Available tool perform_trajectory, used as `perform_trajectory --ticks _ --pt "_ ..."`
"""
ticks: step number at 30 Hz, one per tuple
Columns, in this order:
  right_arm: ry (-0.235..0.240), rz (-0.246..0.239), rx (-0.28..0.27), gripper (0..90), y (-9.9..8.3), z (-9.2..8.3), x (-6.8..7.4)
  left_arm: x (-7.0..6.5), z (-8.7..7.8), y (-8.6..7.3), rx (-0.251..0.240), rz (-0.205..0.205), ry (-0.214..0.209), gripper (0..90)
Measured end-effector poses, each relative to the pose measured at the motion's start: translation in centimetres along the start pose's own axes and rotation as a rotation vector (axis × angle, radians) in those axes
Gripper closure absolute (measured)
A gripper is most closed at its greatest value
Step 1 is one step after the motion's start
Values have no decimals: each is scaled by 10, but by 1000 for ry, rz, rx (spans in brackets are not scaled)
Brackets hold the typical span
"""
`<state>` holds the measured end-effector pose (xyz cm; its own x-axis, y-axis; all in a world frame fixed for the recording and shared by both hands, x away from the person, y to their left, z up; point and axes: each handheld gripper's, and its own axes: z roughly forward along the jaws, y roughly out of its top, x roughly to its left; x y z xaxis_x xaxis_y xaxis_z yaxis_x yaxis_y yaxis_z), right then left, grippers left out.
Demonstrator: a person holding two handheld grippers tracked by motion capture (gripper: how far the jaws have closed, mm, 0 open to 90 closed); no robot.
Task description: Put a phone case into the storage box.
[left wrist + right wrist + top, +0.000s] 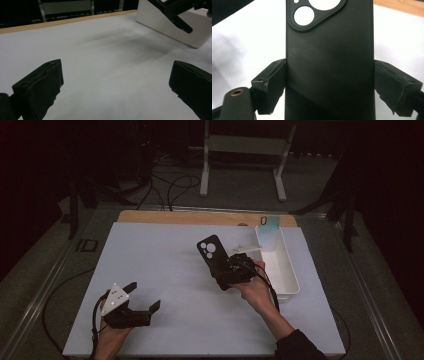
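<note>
- While the broad white table top (165,285) lies bare across its middle, it offers plenty of flat room for setting anything down, and its wooden far edge (200,217) marks the limit of the work area.
- Next in size, the long white plastic bin (285,265) stands at the right of the table, just beside the person's right hand (255,287).
- Then comes the flat black soft phone case with round camera cut-outs (329,62), held up off the table just left of the bin, camera end pointing away from the hand.
- Clamped on that case is the right gripper (329,82): its jaws press the two long side edges, low on the case.
- Lower left, the left gripper (140,300) hovers well apart from the case, its jaws spread wide and grasping nothing.
- Judging from this, the step in hand is carrying the case, probably between bin and table.
- To do it well, keep the squeeze even, since a soft case may bow and slip.
- Hold the case level with its edges square in the pads (273,85).
- Bringing the spread left gripper up to the free camera end would steady it.
</note>
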<state>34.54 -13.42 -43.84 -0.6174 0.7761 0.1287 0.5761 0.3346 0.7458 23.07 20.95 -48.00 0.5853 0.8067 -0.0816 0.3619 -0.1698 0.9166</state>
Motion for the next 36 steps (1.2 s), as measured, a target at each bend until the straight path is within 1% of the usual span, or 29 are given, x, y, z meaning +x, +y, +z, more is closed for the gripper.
perform_trajectory --ticks 1,2,5,9,11,19,22,25,28,29,30,32,35,36 --pt "0 0 0 151 0 0 0 0 0 0 0 0 0 1" --pt "2 -1 -4 151 0 0 0 -4 4 2 5 2 -15 1" --pt "12 4 -22 151 3 -2 3 -10 11 7 12 16 -30 1" --pt "21 5 -43 151 5 -4 6 -18 19 13 15 21 -56 1" --pt "24 6 -50 151 5 -5 7 -22 24 16 21 30 -65 1" --pt "41 -3 -73 151 6 -8 10 -34 38 28 27 31 -112 1" --pt "51 3 -90 151 5 -10 11 -38 43 32 26 24 -131 2" --pt "58 7 -103 151 6 -11 13 -44 48 35 31 27 -147 7" --pt "62 6 -107 151 6 -11 14 -44 48 35 31 27 -147 7" --pt "62 6 -107 151 6 -11 14 -50 55 39 32 25 -169 7" --pt "69 6 -120 151 6 -11 18 -54 58 42 35 26 -179 11" --pt "74 2 -131 151 6 -12 20 -58 62 44 35 22 -180 36" --pt "78 3 -138 151 6 -12 21 -58 62 44 35 22 -180 45" --pt "90 6 -156 151 6 -12 24 -68 71 49 41 22 -191 86"
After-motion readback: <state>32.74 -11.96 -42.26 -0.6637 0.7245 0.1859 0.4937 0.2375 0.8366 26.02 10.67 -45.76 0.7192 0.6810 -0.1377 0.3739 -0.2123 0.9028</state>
